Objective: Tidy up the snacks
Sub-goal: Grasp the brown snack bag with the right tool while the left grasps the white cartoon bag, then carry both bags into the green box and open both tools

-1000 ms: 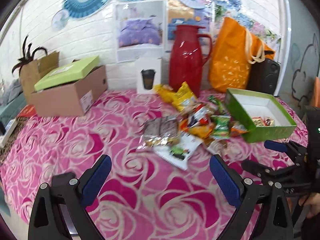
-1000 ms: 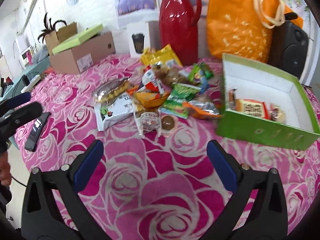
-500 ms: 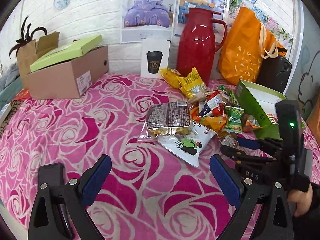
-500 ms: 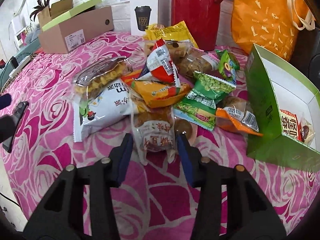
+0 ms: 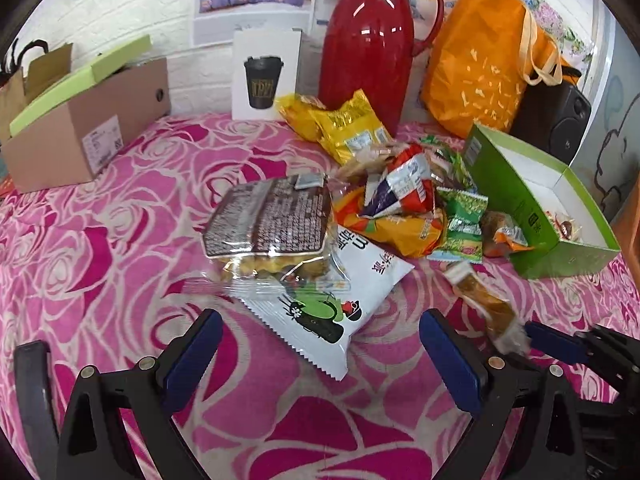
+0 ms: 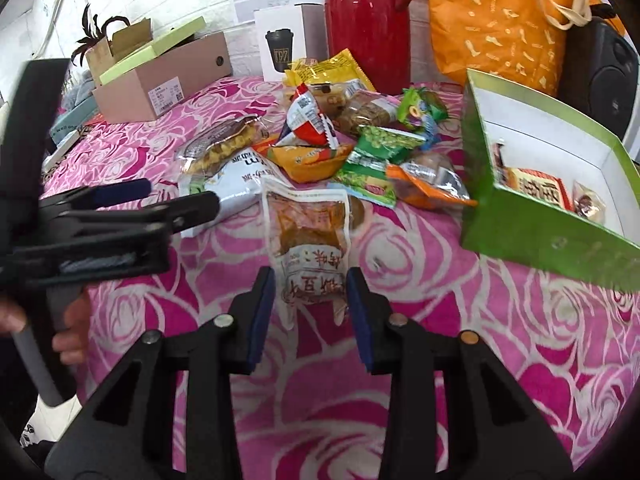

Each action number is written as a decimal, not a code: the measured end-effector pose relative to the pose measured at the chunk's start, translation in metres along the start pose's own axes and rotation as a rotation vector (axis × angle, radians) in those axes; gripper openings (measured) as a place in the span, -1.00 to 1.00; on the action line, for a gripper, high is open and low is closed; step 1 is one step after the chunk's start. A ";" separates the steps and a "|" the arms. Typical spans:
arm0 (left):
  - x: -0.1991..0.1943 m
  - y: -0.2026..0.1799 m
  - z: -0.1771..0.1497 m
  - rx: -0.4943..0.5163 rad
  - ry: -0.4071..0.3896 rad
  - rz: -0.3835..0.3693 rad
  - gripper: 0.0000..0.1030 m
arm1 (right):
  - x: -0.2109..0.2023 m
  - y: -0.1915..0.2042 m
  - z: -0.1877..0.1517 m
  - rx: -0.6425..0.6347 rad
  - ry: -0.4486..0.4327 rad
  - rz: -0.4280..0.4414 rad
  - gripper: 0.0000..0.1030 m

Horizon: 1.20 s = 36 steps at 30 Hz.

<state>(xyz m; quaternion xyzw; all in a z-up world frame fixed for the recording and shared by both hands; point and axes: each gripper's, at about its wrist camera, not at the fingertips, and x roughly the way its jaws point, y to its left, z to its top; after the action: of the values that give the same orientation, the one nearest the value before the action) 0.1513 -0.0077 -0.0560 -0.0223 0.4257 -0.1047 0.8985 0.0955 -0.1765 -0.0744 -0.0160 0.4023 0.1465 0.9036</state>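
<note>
Snack pick-up, transfer to green box pending.
We have been closing the right gripper onto the tofu pouch; left gripper gapes wide, empty.

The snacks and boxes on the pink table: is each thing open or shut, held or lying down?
Right hand-held gripper: jaws have just been closing, now on the tofu packet.
Tofu packet: sealed, near end between the pads.
Left hand-held gripper: open, holding nothing.
Green box: lid off, a few snacks inside.
Snack pile: sealed packets, heaped together.
Cardboard box: flaps open, green lid resting across it.
Red jug: upright, lid on.
</note>
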 end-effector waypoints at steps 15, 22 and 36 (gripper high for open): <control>0.032 0.012 0.011 -0.094 0.052 -0.118 0.11 | 0.001 -0.007 -0.011 0.030 0.005 -0.011 0.02; 0.003 -0.007 -0.012 0.043 0.112 -0.218 0.07 | -0.002 0.001 -0.012 0.015 -0.004 0.010 0.30; -0.008 0.006 0.002 0.048 0.075 -0.196 0.68 | 0.027 0.010 -0.003 -0.017 0.025 0.015 0.31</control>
<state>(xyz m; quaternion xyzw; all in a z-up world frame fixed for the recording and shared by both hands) 0.1493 -0.0007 -0.0494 -0.0380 0.4522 -0.2029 0.8677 0.1074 -0.1602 -0.0951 -0.0226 0.4122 0.1565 0.8973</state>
